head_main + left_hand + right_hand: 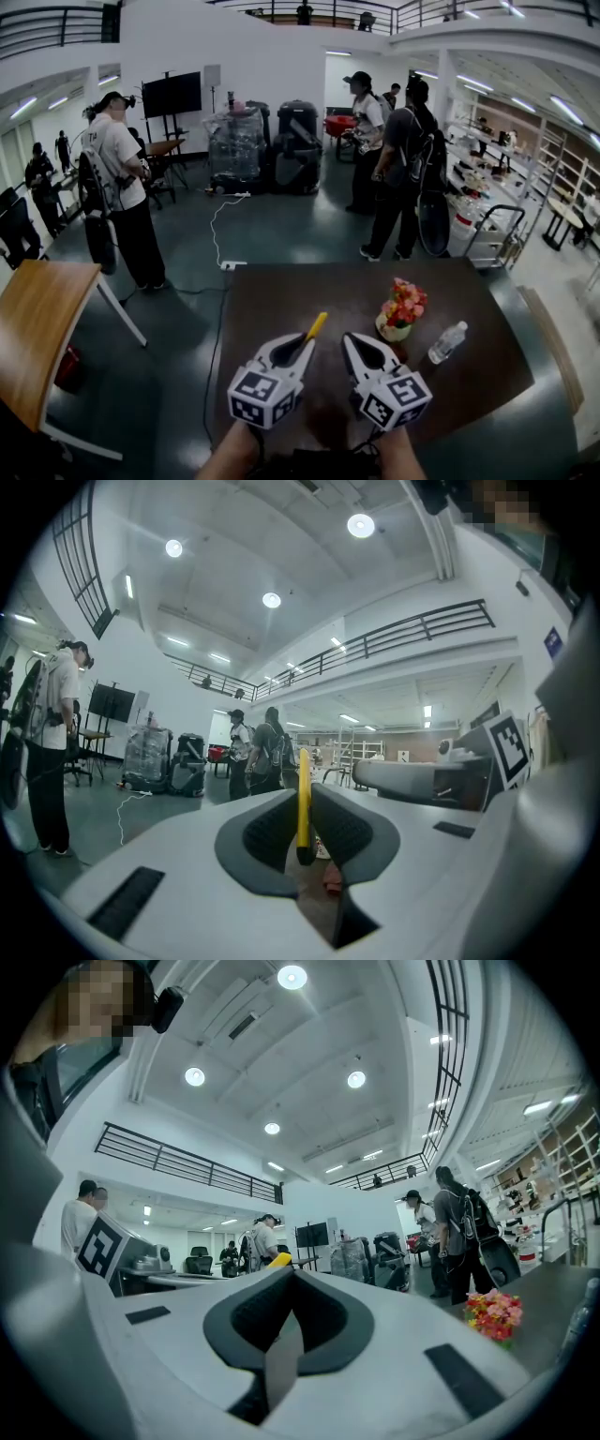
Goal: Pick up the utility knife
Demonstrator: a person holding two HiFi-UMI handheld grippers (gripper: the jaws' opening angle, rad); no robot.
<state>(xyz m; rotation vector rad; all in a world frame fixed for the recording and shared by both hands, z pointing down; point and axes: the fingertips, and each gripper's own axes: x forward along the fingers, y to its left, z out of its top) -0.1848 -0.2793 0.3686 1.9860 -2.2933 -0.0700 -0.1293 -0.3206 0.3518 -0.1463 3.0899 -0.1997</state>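
Above the brown table [281, 300], utility knife [316, 326] held; flowers [404, 302], bottle [447, 342]; people [405, 159] beyond.

Flowers [404, 302] and a water bottle [447, 342] sit on the brown table [281, 300].

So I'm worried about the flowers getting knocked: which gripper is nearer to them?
Right. The right gripper sits close beside the flowers; the left gripper, holding the knife, is farther off, beyond it.

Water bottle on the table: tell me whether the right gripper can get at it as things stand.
Probably yes. The right gripper is empty, jaws together, and the water bottle sits to its right on bare table. The flowers stand close beside that path, and it must open first.
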